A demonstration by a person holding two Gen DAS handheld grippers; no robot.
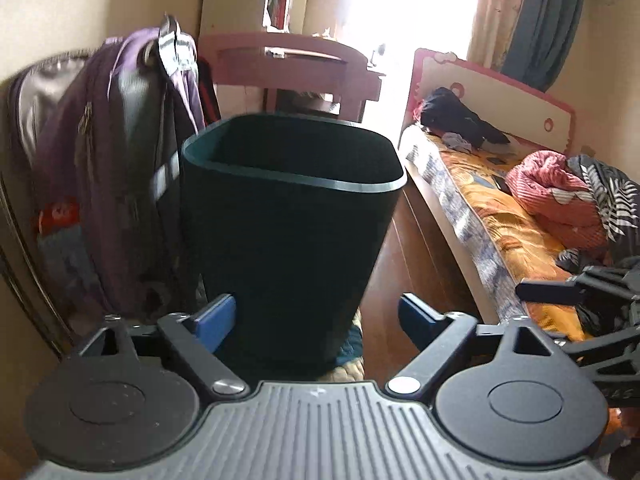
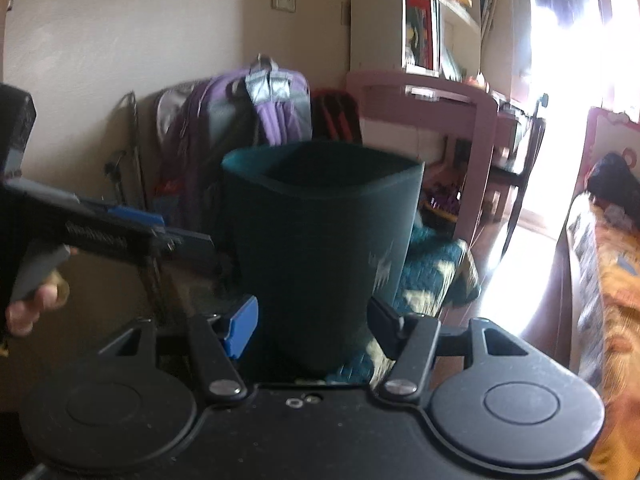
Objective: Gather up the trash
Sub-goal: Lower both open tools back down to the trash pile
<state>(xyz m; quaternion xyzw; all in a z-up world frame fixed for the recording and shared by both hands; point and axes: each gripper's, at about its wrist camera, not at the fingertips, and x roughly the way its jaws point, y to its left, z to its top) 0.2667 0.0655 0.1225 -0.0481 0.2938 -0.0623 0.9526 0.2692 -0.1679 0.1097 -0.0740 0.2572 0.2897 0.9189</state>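
Note:
A dark green trash bin [image 1: 292,224] stands upright on the floor, close in front of both grippers; it also shows in the right wrist view [image 2: 324,240]. My left gripper [image 1: 316,320] is open, its blue pads on either side of the bin's lower part, with a gap to the right pad. My right gripper [image 2: 314,322] is open around the bin's base in the same way. In the right wrist view the left gripper [image 2: 160,236] reaches in from the left beside the bin. No trash is visible; the bin's inside is dark.
A purple backpack [image 1: 132,168] and bags lean against the wall left of the bin. A pink desk [image 1: 292,68] stands behind it. A bed [image 1: 520,216] with clothes and blankets runs along the right. A teal mat [image 2: 432,272] lies on the wooden floor.

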